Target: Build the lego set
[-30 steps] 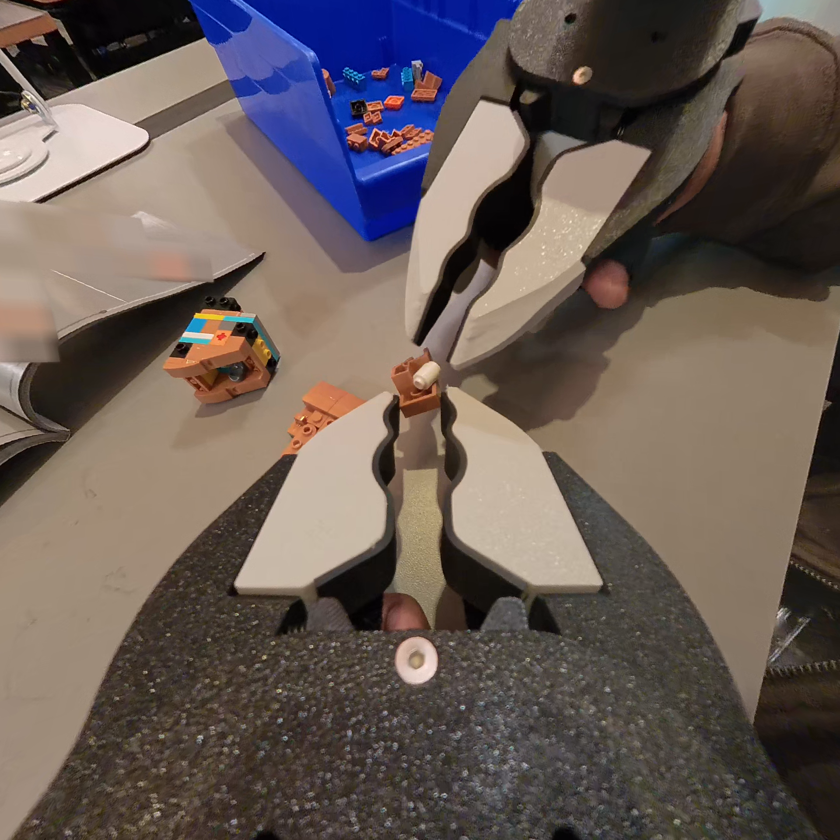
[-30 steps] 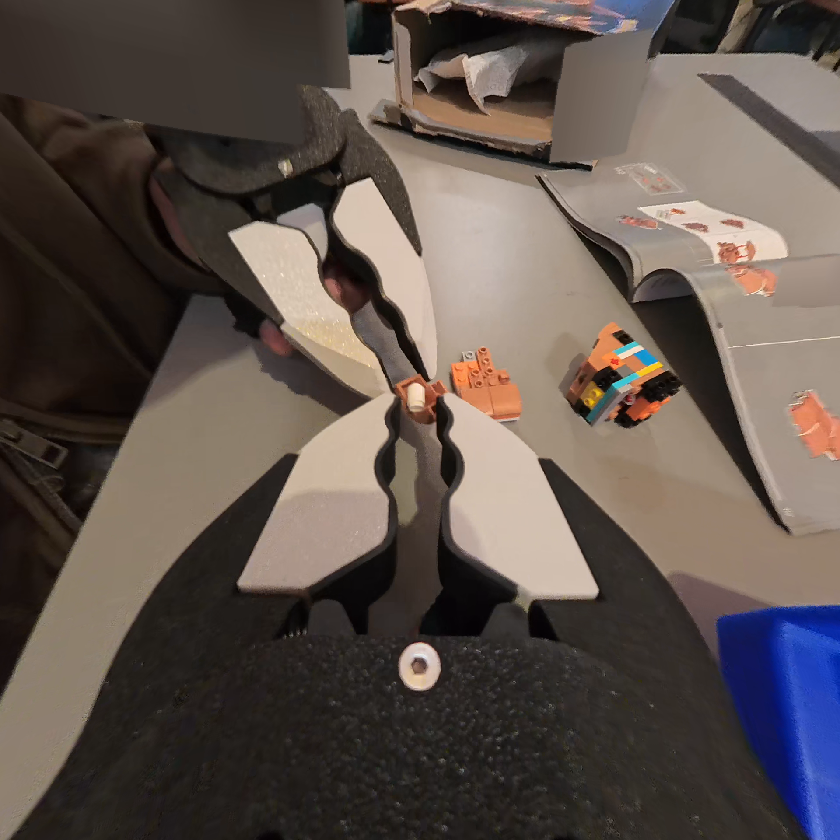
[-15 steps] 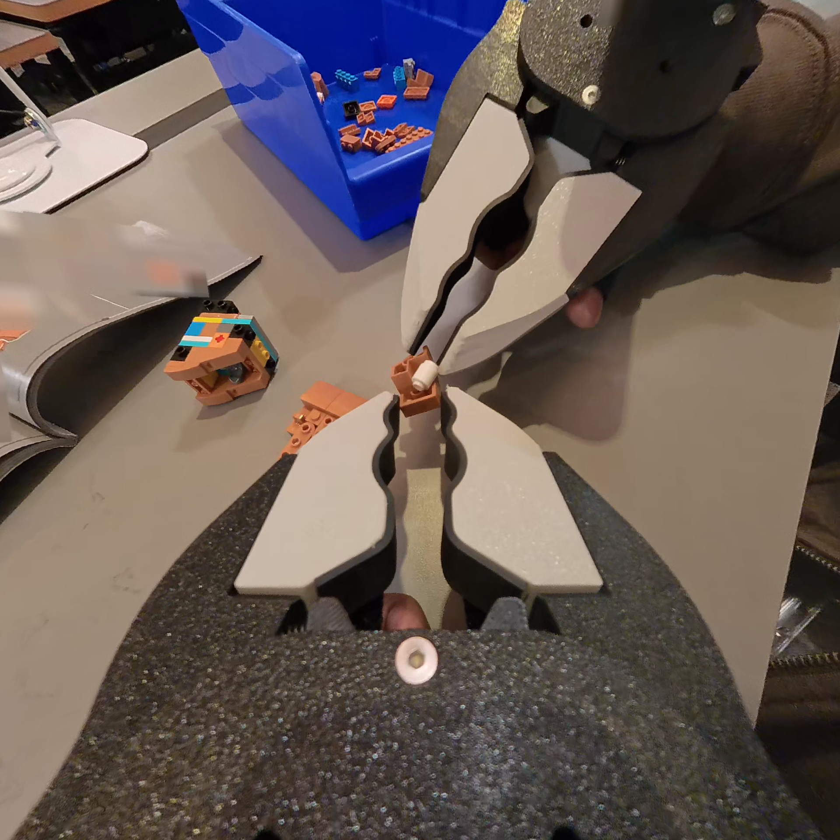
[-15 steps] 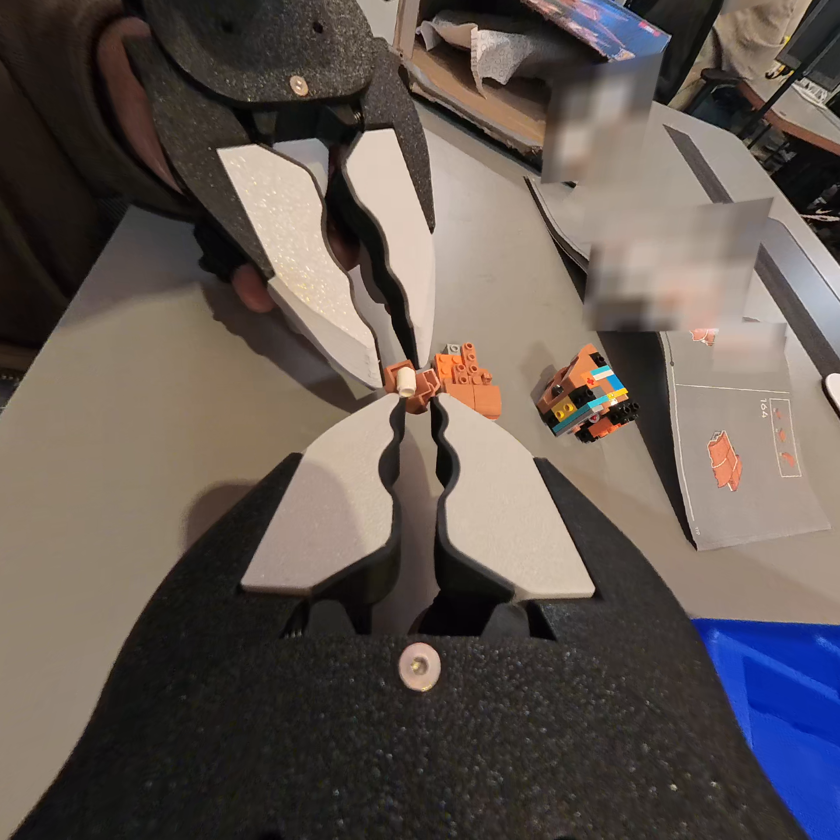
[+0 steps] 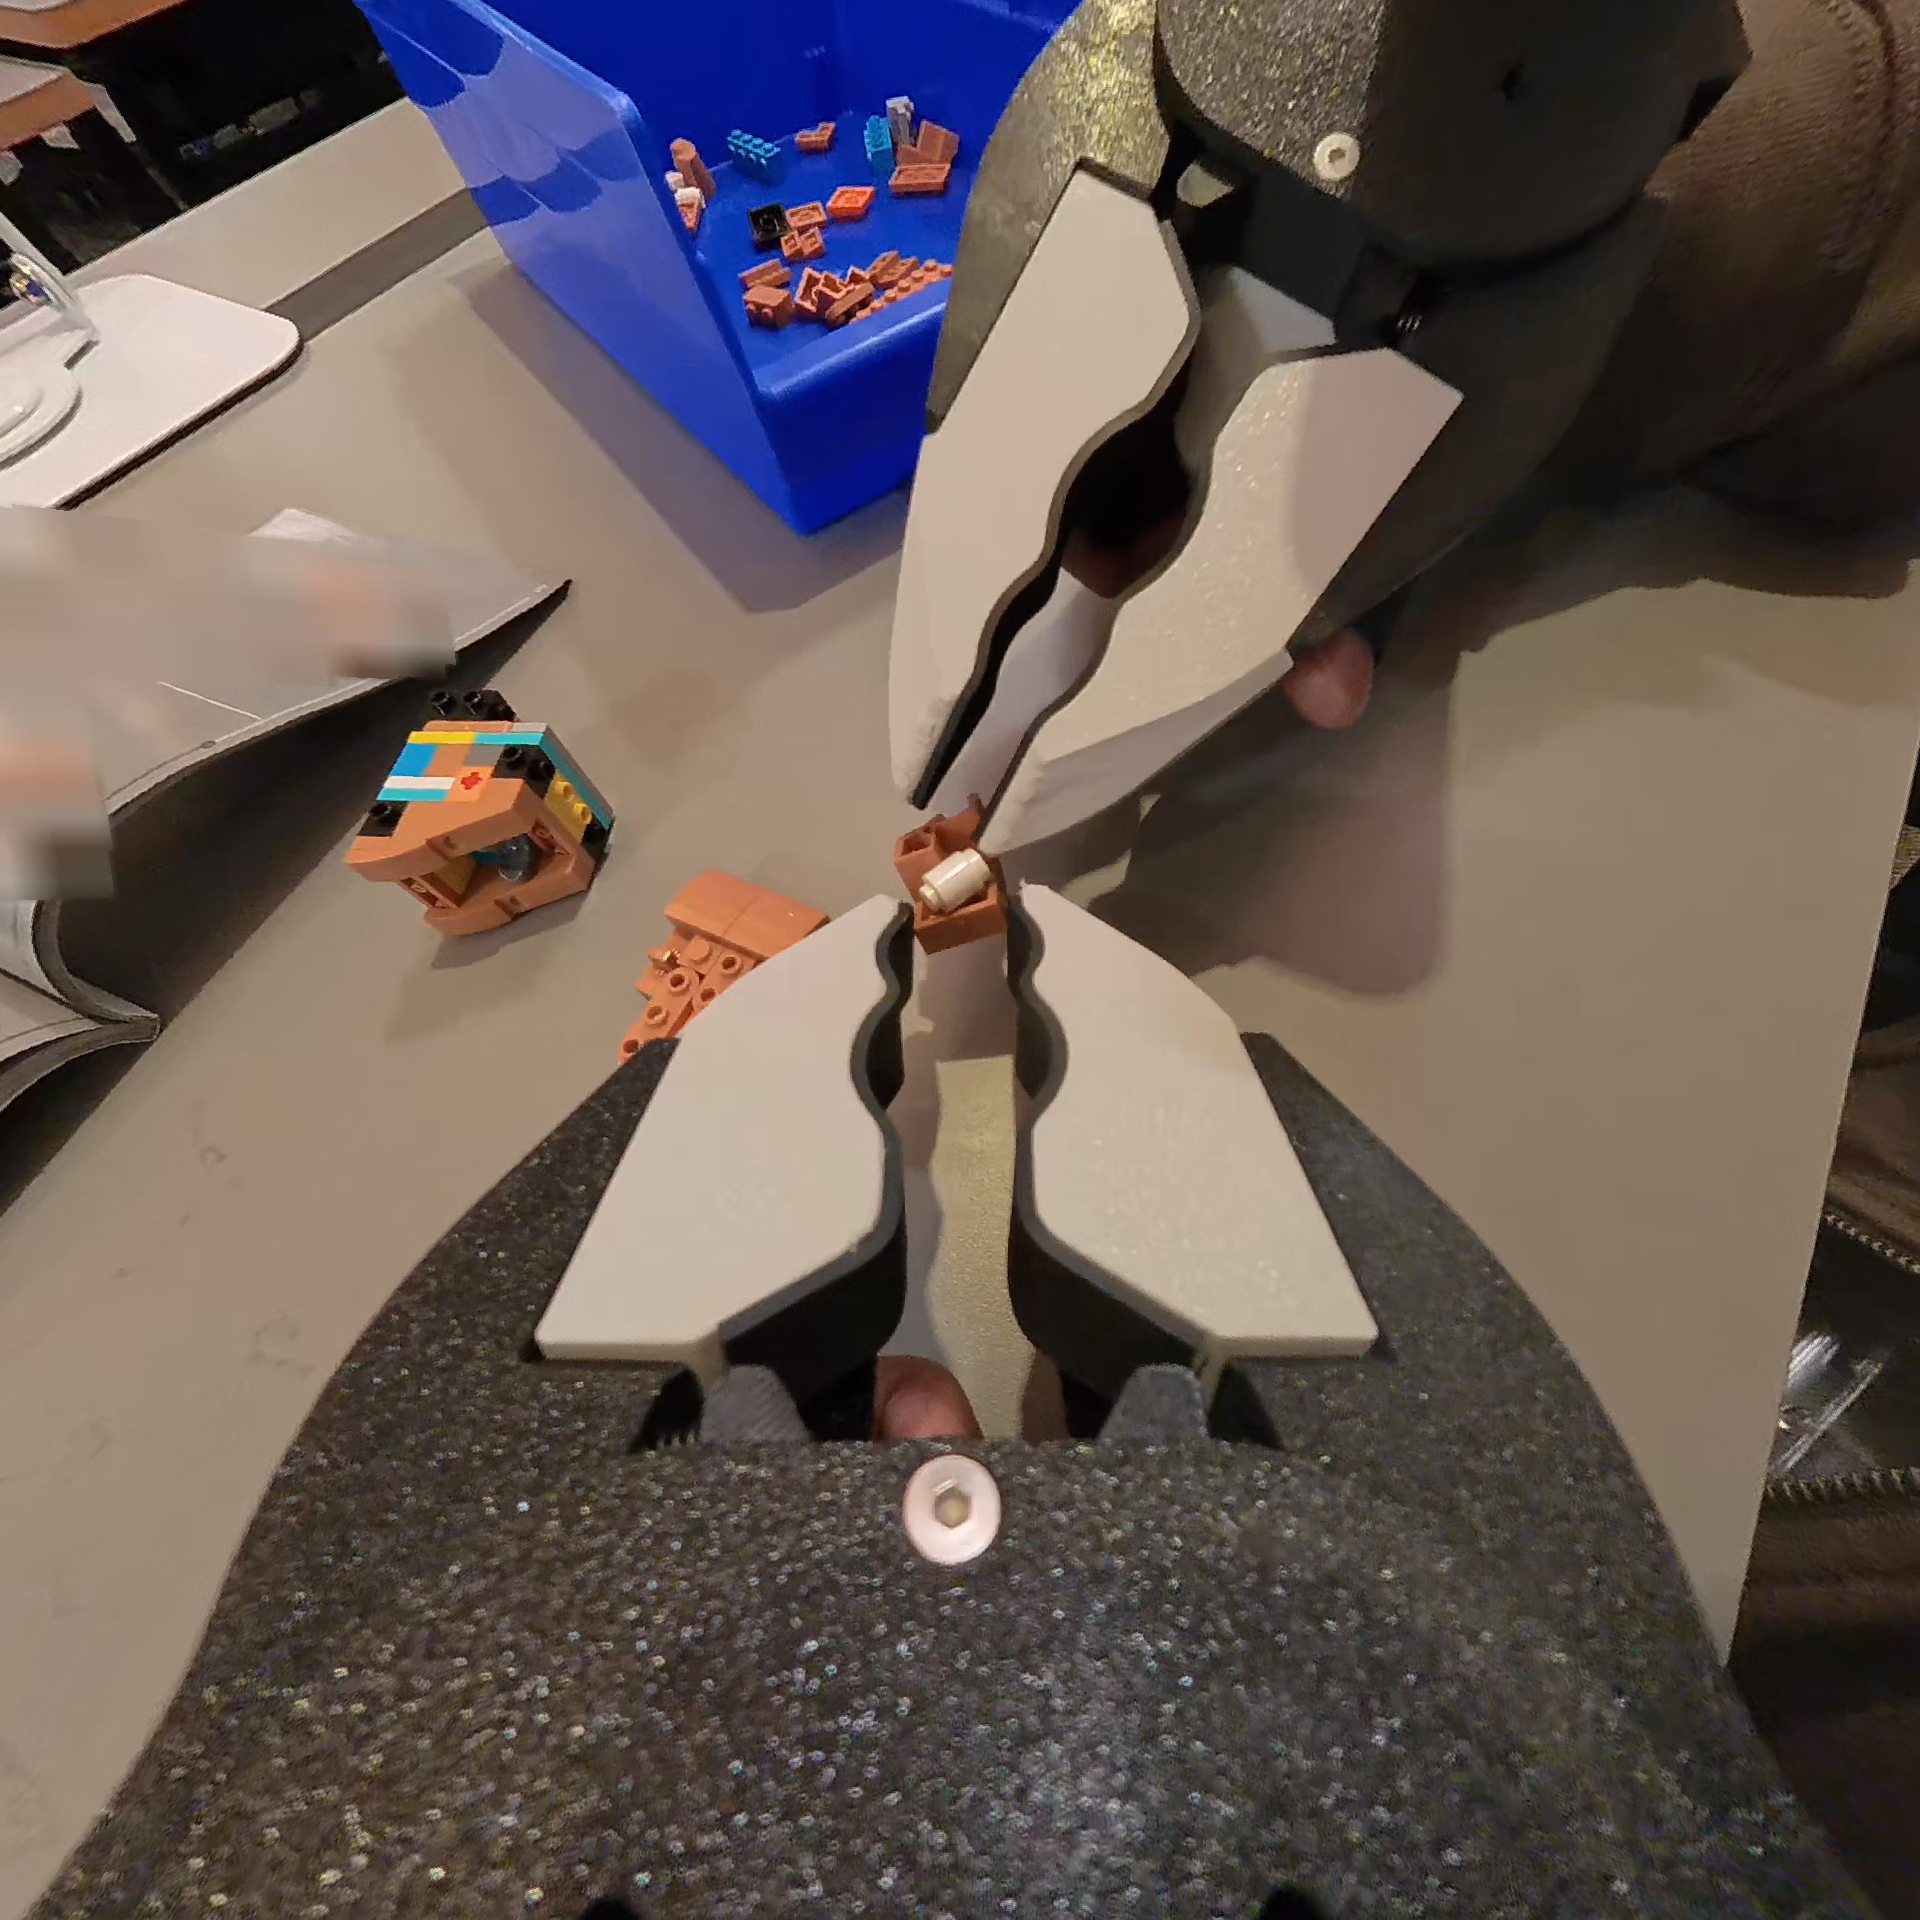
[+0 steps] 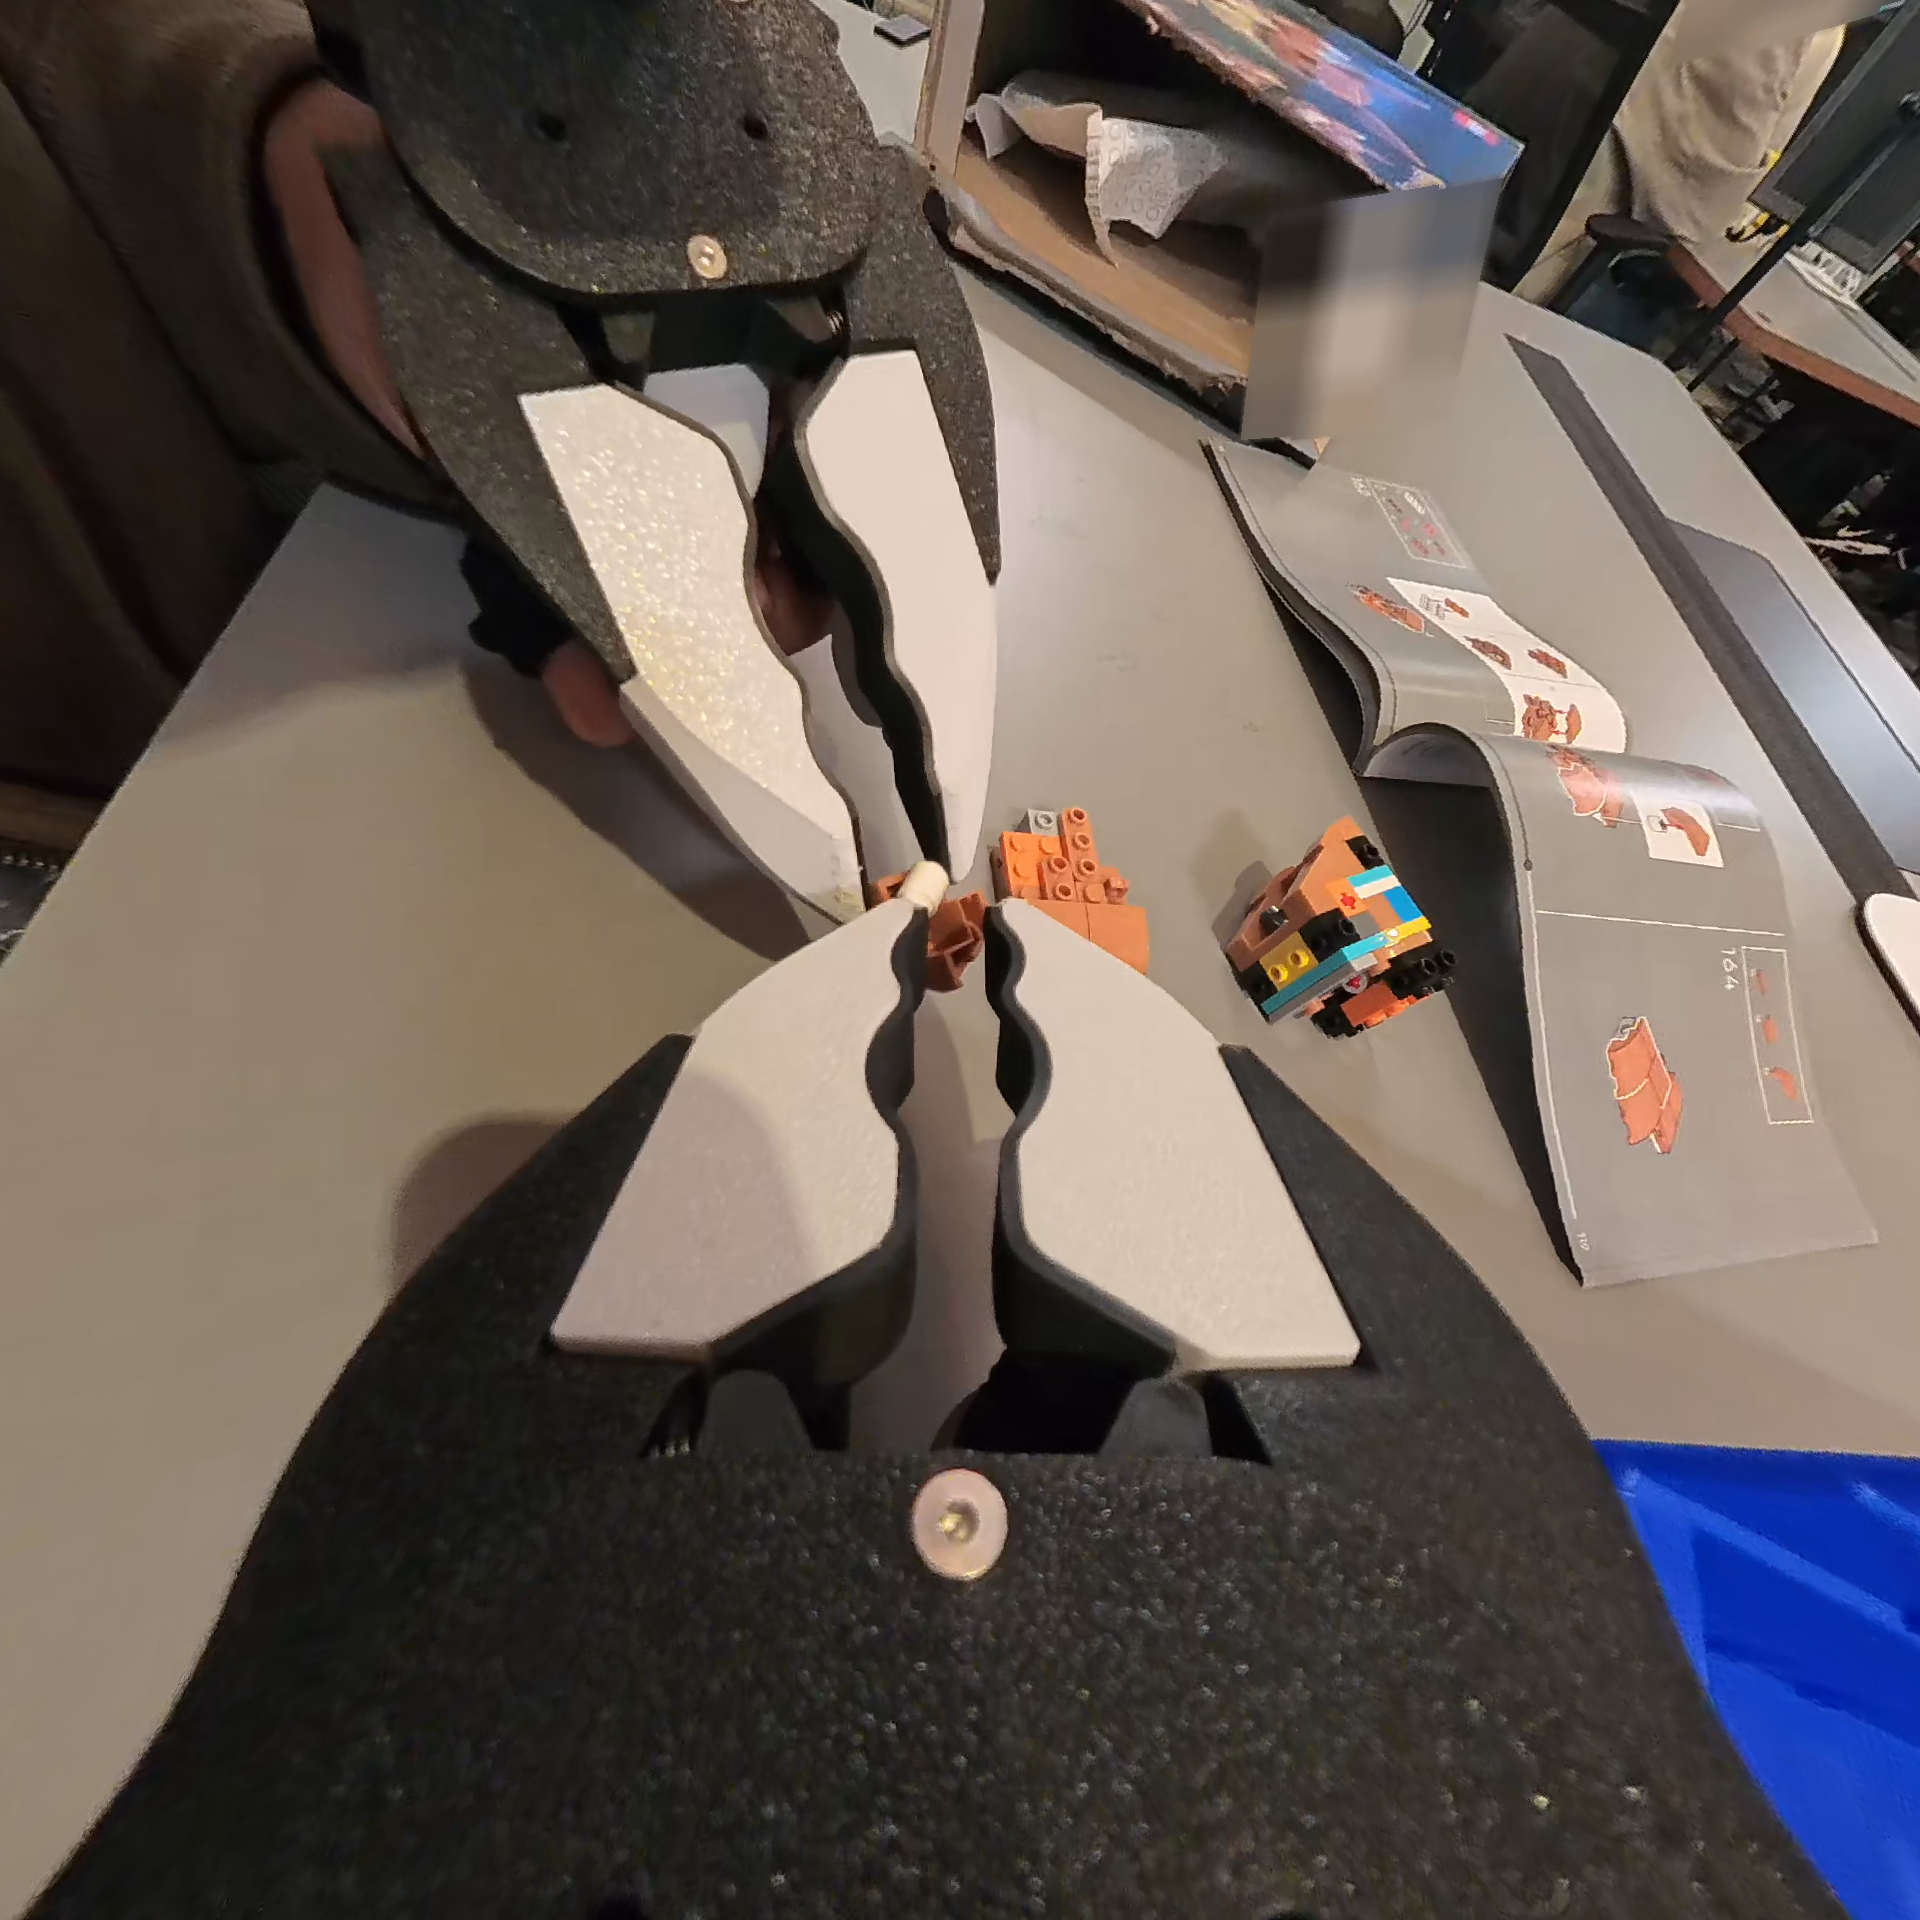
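A small brown brick piece (image 5: 951, 930) with a white round stud (image 5: 954, 878) on it is held above the grey table. My left gripper (image 5: 958, 914) is shut on its lower block. My right gripper (image 5: 954, 821) comes in from the upper right, tips nearly together on the piece's upper part. In the right wrist view, my right gripper (image 6: 954, 925) pinches the brown piece (image 6: 954, 940). The white stud (image 6: 923, 885) sits by the tips of my left gripper (image 6: 904, 878). A multicoloured partial build (image 5: 478, 821) and an orange-brown plate sub-build (image 5: 717, 956) lie on the table.
A blue bin (image 5: 665, 260) with several loose bricks stands behind. An open instruction booklet (image 6: 1662, 987) lies beside the builds (image 6: 1330, 935). A torn cardboard box (image 6: 1143, 260) is at the far end. A white pad (image 5: 135, 364) lies far left. The table edge (image 5: 1787, 1247) runs close on the right. Only a small space, under 4 cm, lies between the two pairs of fingers.
Both grippers stay on the brown piece. The right gripper has lifted and tilted steeper; in its view the white stud has shifted from between its tips to its left fingertip.
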### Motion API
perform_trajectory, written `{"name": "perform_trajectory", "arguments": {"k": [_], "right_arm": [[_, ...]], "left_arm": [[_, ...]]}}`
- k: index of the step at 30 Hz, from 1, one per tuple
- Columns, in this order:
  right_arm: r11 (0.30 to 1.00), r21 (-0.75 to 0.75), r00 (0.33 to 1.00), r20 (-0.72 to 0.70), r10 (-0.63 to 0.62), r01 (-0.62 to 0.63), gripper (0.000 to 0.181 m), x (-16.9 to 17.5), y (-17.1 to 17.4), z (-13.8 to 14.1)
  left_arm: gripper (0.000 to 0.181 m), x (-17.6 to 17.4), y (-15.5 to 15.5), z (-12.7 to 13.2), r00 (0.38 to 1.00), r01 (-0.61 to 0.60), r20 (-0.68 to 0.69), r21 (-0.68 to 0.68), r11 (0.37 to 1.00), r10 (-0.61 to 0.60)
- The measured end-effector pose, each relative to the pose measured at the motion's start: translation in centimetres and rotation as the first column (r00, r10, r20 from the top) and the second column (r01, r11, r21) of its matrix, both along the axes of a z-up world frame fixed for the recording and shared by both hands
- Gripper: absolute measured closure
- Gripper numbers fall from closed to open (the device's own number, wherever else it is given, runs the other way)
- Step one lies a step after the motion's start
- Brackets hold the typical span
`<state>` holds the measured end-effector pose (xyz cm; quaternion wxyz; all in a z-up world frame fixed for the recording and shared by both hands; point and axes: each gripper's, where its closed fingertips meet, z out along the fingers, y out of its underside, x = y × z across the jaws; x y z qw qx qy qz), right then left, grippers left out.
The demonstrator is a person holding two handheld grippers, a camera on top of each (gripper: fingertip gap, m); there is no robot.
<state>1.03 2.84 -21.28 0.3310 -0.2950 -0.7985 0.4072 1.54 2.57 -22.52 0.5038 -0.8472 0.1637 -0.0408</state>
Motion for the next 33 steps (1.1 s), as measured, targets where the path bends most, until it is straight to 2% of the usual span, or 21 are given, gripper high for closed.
{"name": "perform_trajectory", "arguments": {"k": [14, 20, 26, 33], "right_arm": [[1.0, 0.016, 1.0, -0.017, 0.017, -0.016, 0.171, 0.2, 0.2, -0.1], [0.995, 0.023, 0.993, -0.055, 0.1, -0.099, 0.164, 0.9, -0.5, 0.3], [0.967, 0.155, 0.973, -0.081, 0.215, -0.2, 0.16, 1.8, -1.4, -0.1], [0.918, 0.323, 0.961, -0.07, 0.266, -0.231, 0.159, 1.7, -1.8, -1.1]], "left_arm": [[0.164, 0.1, 0.0, 0.0, 0.998, 0.02, -0.063, 0.021, 1.0, -0.019], [0.164, 0.6, 0.0, -0.1, 0.992, 0.07, -0.106, 0.032, 0.997, -0.066], [0.164, 1.0, -0.1, -0.4, 0.987, 0.103, -0.13, 0.02, 0.995, -0.099], [0.164, 1.1, -0.2, -0.7, 0.979, 0.113, -0.174, 0.013, 0.993, -0.11]]}}
